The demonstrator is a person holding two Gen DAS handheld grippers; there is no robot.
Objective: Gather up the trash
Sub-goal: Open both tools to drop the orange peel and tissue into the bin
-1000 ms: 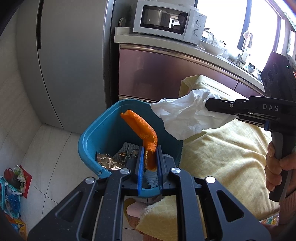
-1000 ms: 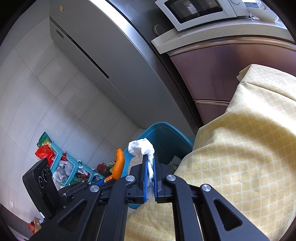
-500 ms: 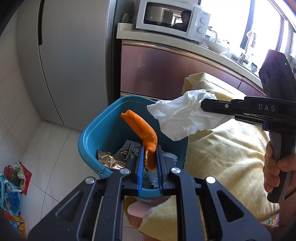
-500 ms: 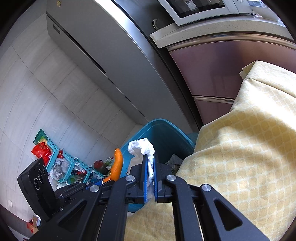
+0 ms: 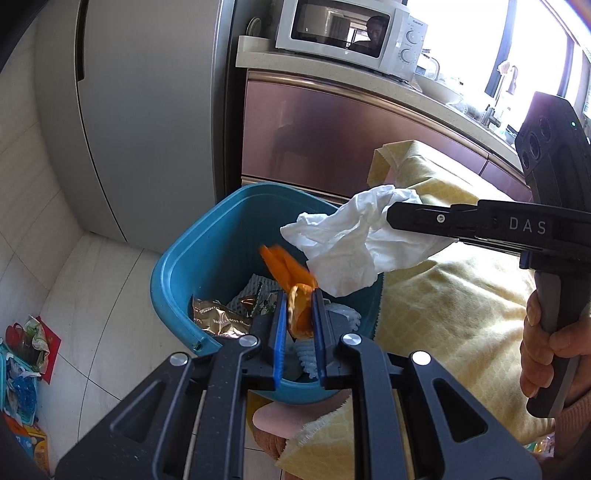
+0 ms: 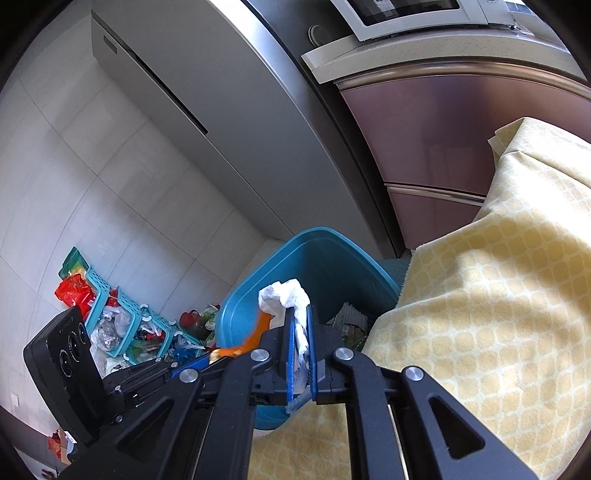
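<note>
A teal trash bin (image 5: pixel 177 258) stands on the floor by the table and holds foil wrappers and white foam netting. My left gripper (image 5: pixel 300 295) is right over the bin; its jaws stand a little apart with an orange peel (image 5: pixel 291 273), blurred, between them. My right gripper (image 6: pixel 300 314) is shut on a crumpled white tissue (image 6: pixel 284 299) and holds it above the bin's right rim (image 6: pixel 236 302). The tissue (image 5: pixel 354 240) and right gripper (image 5: pixel 391 214) show in the left wrist view too. The peel (image 6: pixel 258 332) shows in the right wrist view.
A table with a yellow patterned cloth (image 6: pixel 498 295) lies right of the bin. A grey fridge (image 5: pixel 140 110), a pink cabinet (image 5: pixel 314 140) and a microwave (image 5: pixel 347 33) stand behind. Teal baskets with bags (image 6: pixel 122 325) sit on the tiled floor at left.
My left jaws have parted a little and the orange peel has tipped and blurred. My right gripper has carried the tissue further left, over the bin.
</note>
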